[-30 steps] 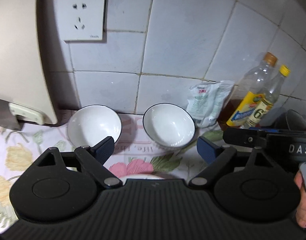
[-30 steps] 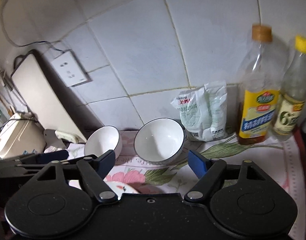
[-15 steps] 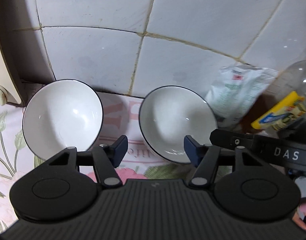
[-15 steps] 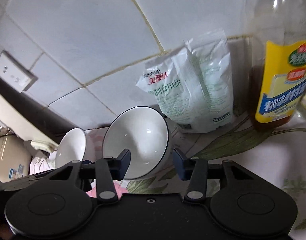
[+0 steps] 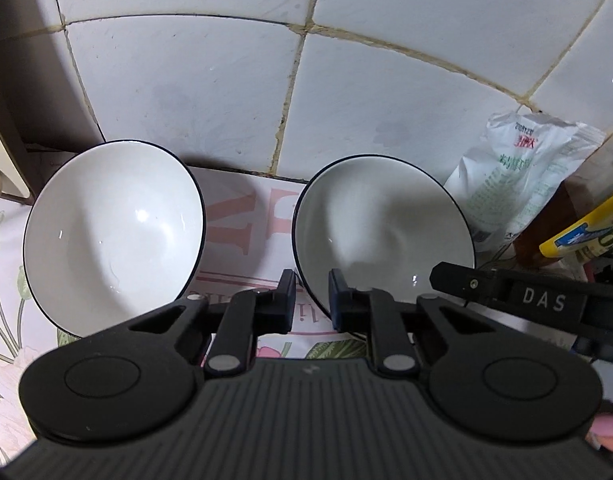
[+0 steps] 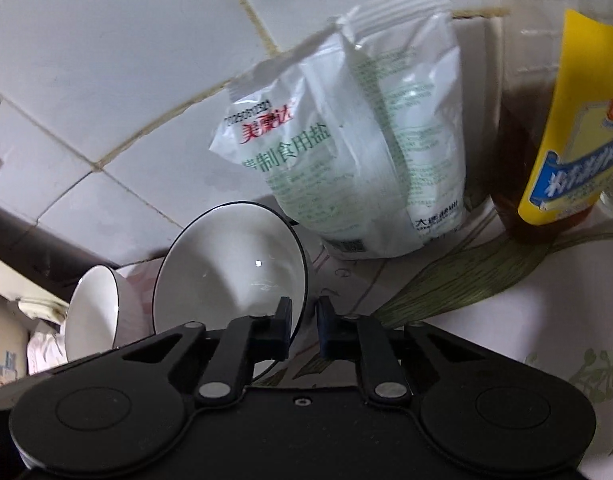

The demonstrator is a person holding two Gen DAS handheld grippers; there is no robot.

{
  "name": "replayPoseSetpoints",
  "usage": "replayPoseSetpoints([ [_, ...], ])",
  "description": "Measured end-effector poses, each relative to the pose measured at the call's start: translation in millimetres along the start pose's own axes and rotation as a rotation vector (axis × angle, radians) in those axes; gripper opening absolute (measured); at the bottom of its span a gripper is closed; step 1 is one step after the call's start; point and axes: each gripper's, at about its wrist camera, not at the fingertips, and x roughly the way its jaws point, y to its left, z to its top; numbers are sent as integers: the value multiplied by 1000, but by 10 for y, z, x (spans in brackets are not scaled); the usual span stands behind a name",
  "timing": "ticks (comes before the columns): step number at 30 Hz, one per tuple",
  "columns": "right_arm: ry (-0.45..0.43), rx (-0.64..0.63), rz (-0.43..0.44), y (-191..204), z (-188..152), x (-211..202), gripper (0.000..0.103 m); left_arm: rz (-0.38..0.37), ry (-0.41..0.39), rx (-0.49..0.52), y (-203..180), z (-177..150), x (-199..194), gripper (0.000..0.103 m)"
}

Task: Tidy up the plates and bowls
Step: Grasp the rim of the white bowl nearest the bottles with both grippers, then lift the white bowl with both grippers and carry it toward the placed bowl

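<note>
Black grippers (image 5: 311,300), blue pads, seemingly pink-painted fingernail (image 5: 608,426)

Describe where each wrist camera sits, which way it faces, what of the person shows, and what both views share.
Left wrist: sits on the left gripper, looks down at the tiled wall and free bowl; its fingers and a fingertip show.
Right wrist: sits on the right gripper, faces the salt bag; its fingers show.
Shared: free bowl, and the bowl beside the bag, whose rim each gripper clamps.
</note>
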Motion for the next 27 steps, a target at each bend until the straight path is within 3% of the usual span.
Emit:
replayPoseSetpoints([
  [9,8,19,-4,78,-100,-181,16,39,77,36,-65,-61,-160,15],
  [19,-27,-16,7,260,-290,-751,16,26,37,93,-212,-145,-818,15],
  [27,-131,-78,16,360,-507,-1547,16,-18,-31,135,-438,-260,-1558,15],
])
